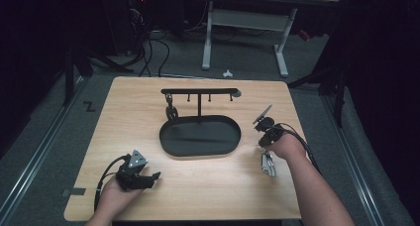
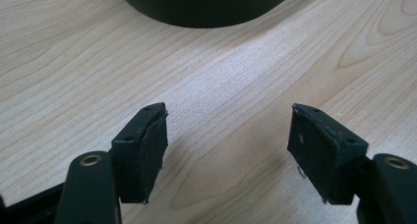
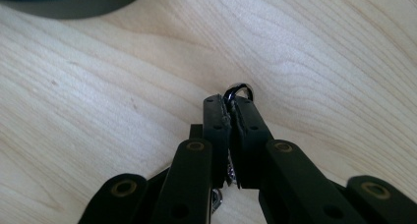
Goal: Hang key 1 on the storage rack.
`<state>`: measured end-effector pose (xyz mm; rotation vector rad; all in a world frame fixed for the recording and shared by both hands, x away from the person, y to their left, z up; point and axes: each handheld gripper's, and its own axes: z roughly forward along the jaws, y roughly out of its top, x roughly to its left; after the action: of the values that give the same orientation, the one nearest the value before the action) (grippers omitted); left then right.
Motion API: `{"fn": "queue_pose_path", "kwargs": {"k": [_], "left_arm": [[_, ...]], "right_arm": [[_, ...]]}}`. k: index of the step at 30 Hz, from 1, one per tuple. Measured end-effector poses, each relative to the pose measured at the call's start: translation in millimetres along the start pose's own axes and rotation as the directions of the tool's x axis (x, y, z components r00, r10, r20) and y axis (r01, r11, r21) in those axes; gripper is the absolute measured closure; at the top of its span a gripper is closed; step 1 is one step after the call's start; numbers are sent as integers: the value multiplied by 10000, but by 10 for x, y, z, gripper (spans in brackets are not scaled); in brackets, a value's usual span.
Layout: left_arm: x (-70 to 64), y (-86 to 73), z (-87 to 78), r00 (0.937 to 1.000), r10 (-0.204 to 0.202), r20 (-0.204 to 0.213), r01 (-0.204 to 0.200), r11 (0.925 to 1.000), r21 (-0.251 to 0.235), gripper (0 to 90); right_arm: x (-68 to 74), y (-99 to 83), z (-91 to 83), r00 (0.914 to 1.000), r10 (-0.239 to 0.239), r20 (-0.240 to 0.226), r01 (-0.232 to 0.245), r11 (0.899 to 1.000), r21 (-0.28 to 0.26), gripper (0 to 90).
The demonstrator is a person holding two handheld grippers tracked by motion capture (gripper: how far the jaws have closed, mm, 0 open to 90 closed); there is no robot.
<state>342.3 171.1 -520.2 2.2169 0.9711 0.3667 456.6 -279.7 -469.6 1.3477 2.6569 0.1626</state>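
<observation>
Pale wooden worktop [image 1: 208, 181] carries a black oval tray [image 1: 200, 135] at frame centre. Right tongs [image 3: 230, 106] pinch a metal ring [image 3: 239, 89]; left tongs [image 2: 227, 135], lower left, gape wide, empty.

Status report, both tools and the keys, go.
Left tool open, empty, low over table. Right tool shut on key ring, keys lying on table beside black stand. Nothing in the way.
</observation>
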Motion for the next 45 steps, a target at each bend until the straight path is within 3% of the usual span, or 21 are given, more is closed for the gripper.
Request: {"fn": "queue_pose_path", "kwargs": {"k": [8, 19, 26, 35, 45], "left_arm": [[-1, -1, 6, 10000, -2, 21, 2, 10000, 34, 315], [-7, -5, 9, 10000, -22, 17, 22, 10000, 46, 315], [-3, -8, 6, 10000, 16, 19, -16, 10000, 88, 315], [-23, -2, 18, 10000, 61, 50, -62, 9999, 116, 316], [-37, -1, 28, 9999, 90, 58, -91, 9998, 204, 315]], "right_arm": [[-68, -110, 26, 9989, 468, -82, -469, 9988, -103, 853], [23, -155, 69, 9985, 374, -408, -392, 9982, -455, 858], [71, -204, -51, 9970, 432, -641, -497, 9934, -1031, 860], [178, -326, -346, 9897, 697, -1247, -937, 9757, -1979, 861], [295, -477, -655, 9870, 747, -1425, -1166, 9424, -3134, 861]]}}
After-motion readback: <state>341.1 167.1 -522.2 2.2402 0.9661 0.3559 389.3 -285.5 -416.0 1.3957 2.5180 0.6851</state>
